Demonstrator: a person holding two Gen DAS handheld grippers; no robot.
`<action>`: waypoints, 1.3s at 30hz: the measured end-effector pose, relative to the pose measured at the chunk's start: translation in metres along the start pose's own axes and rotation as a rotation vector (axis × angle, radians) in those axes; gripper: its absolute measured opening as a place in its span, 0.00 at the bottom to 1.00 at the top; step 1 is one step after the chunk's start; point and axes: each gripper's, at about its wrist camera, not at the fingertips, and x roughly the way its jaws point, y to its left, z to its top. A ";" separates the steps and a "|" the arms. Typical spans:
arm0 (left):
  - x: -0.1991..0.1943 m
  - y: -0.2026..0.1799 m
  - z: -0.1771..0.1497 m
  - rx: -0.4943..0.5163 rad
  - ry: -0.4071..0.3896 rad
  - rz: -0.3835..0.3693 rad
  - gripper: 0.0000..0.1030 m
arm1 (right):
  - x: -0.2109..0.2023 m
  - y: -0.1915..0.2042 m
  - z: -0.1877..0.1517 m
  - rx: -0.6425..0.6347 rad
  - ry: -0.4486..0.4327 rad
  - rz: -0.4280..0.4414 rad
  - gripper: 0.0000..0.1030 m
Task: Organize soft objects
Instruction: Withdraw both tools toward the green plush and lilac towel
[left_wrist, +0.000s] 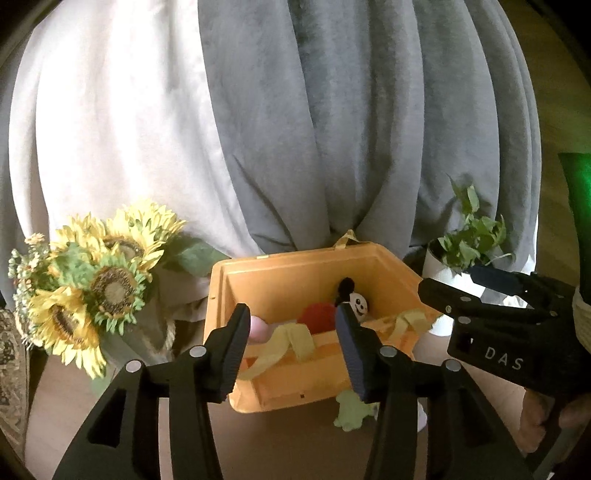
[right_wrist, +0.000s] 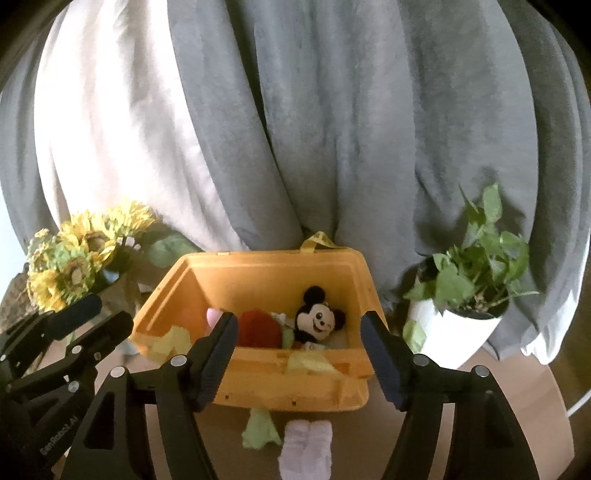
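Both grippers hang wide apart and empty before the orange bin (right_wrist: 258, 384), which holds a mouse plush (right_wrist: 314, 325) and a red toy (right_wrist: 256, 328). Under my right gripper (right_wrist: 306, 354), a pale lilac plush (right_wrist: 306, 448) lies on the tabletop just short of the bin's front wall, long axis pointing toward it. A green toy (right_wrist: 260, 430) sits beside it, leftward. My left gripper (left_wrist: 291, 354) is farther away, so I judge the right better placed.

The right gripper (right_wrist: 304, 354) hangs with jaws spread wide before an orange bin (right_wrist: 258, 384) holding a mouse plush (right_wrist: 317, 319) and a red soft toy (right_wrist: 258, 326). At six o'clock lies a lavender sock (right_wrist: 306, 448); at three, a potted plant (right_wrist: 469, 280).
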 end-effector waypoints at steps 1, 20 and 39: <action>-0.002 -0.001 -0.002 0.002 0.001 0.000 0.49 | -0.002 0.000 -0.003 0.001 0.002 -0.003 0.71; -0.014 -0.014 -0.047 0.049 0.074 -0.002 0.72 | -0.026 -0.009 -0.056 0.025 0.078 -0.031 0.82; 0.038 -0.022 -0.097 0.113 0.200 -0.069 0.73 | 0.018 -0.017 -0.108 0.073 0.267 -0.036 0.82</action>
